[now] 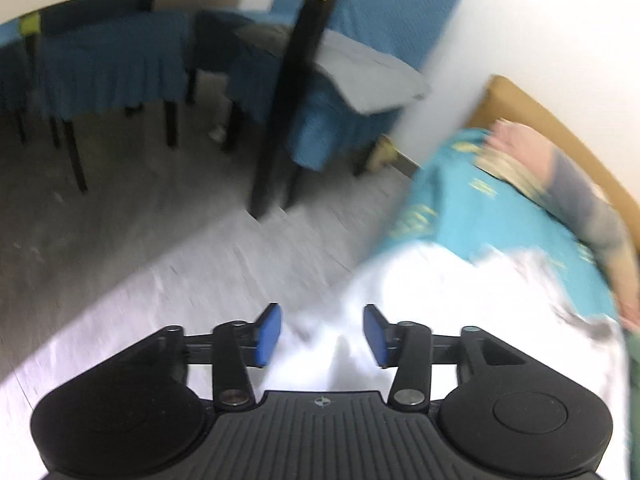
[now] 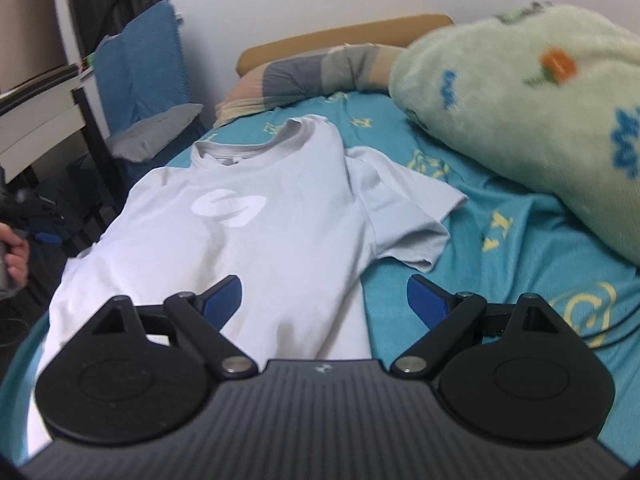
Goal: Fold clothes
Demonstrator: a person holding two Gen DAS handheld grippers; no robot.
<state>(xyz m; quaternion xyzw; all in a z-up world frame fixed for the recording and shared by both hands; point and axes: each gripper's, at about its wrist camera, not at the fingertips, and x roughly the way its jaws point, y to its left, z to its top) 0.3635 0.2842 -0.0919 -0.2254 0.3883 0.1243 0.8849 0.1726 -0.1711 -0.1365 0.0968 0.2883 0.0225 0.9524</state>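
A white T-shirt (image 2: 248, 220) with a pale logo lies face up on a turquoise bedsheet (image 2: 500, 248), collar away from me, its right sleeve spread out. My right gripper (image 2: 324, 300) is open and empty, hovering over the shirt's lower right hem. In the blurred left wrist view the shirt (image 1: 460, 300) hangs over the bed's edge. My left gripper (image 1: 320, 332) is open and empty, just above that edge of the shirt. The left gripper also shows in the right wrist view (image 2: 40, 236), held in a hand at the far left.
A green fleece blanket (image 2: 520, 112) is bunched at the right of the bed. A striped pillow (image 2: 312, 72) lies by the tan headboard (image 2: 344, 36). Blue-covered chairs (image 1: 112, 68), a black table leg (image 1: 288, 92) and grey floor (image 1: 140, 208) lie left of the bed.
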